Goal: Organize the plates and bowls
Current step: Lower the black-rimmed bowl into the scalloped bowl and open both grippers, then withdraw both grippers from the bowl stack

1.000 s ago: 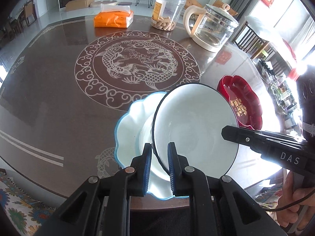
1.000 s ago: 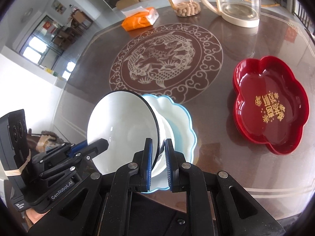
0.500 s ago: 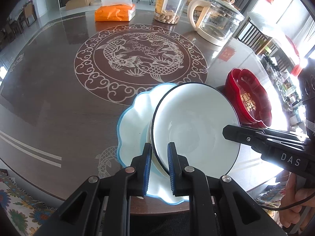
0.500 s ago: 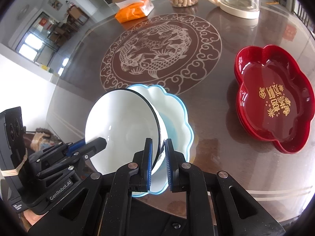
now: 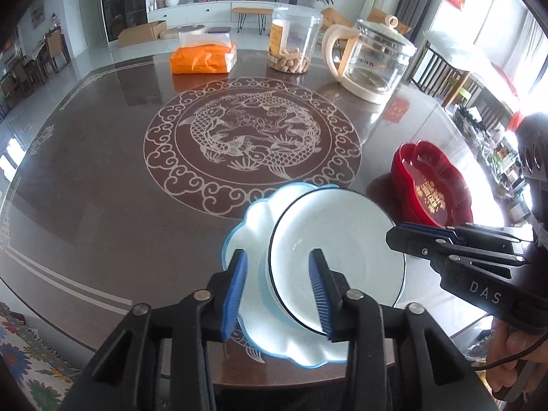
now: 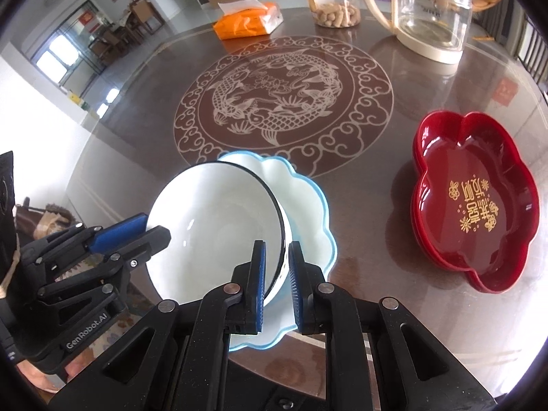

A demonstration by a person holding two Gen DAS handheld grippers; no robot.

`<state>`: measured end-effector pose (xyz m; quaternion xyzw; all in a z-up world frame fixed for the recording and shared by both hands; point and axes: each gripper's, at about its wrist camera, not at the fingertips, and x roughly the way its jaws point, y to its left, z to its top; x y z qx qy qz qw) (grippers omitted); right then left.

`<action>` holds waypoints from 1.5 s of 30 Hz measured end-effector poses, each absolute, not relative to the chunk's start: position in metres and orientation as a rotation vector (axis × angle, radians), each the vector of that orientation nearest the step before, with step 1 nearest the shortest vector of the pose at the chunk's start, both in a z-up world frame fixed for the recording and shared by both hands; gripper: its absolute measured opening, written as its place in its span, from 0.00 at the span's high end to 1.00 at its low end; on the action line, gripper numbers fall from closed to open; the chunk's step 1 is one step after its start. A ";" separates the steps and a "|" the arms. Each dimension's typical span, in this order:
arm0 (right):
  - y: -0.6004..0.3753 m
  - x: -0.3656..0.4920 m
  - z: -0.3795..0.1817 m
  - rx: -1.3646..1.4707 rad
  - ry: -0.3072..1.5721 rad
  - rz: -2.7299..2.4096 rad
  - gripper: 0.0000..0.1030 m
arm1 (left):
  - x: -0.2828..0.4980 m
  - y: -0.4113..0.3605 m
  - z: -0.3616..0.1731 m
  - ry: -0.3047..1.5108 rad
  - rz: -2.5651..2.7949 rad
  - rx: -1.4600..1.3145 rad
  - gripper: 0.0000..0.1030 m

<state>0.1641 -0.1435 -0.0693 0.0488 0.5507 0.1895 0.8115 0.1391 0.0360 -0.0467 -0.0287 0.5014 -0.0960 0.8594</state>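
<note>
A white bowl with a dark rim (image 5: 337,257) (image 6: 215,226) sits in a scalloped blue-edged white plate (image 5: 255,219) (image 6: 301,202) near the table's front edge. My left gripper (image 5: 279,291) is open, its fingers either side of the bowl's near rim without gripping it. My right gripper (image 6: 276,284) is shut on the bowl's right rim; in the left wrist view its fingers (image 5: 411,236) come in from the right. A red flower-shaped dish (image 5: 431,188) (image 6: 474,205) lies to the right of the plate.
The dark round table (image 5: 102,178) has a fish medallion at its centre. At the far side stand an orange tissue pack (image 5: 203,58), a clear jar of peanuts (image 5: 291,46) and a glass kettle (image 5: 371,61). The table edge runs close under both grippers.
My left gripper has opened and let go of the bowl's rim. The bowl has come down level into the blue-edged plate. The right gripper keeps its grip.
</note>
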 end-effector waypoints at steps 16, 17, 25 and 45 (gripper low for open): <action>-0.192 0.017 -0.055 0.167 0.646 0.039 0.36 | 0.051 0.063 -0.055 0.818 -0.056 -0.103 0.17; -0.192 0.008 -0.058 0.144 0.625 0.032 0.36 | 0.050 0.063 -0.058 0.821 -0.050 -0.102 0.17; -0.221 -0.025 -0.032 0.073 0.512 -0.039 0.36 | 0.040 0.079 -0.054 0.821 -0.055 -0.142 0.17; -0.293 -0.082 0.007 0.149 0.445 -0.203 0.25 | 0.013 0.106 -0.047 0.811 -0.076 -0.194 0.17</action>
